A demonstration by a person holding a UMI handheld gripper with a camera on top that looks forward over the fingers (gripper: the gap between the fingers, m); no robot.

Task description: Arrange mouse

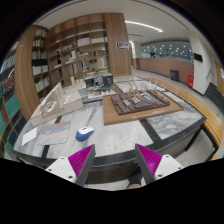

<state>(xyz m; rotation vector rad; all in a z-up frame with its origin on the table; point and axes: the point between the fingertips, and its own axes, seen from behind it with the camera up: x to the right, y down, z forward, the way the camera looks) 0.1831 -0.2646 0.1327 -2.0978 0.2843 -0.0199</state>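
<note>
Glossy stone, warm wood

The table (170, 125) looks polished marble beneath a smooth plastic mouse (85, 132); behind the table, wooden shelves (85, 50).

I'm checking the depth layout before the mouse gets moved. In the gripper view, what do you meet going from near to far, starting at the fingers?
Hand-held gripper, fingers open with nothing between them → mouse on the marble-look table → architectural model on its wooden board → wooden bookshelves at the back.

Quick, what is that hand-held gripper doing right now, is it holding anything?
Hand-held gripper: open, holding nothing; the mouse lies on the table just ahead of its fingers.
</note>
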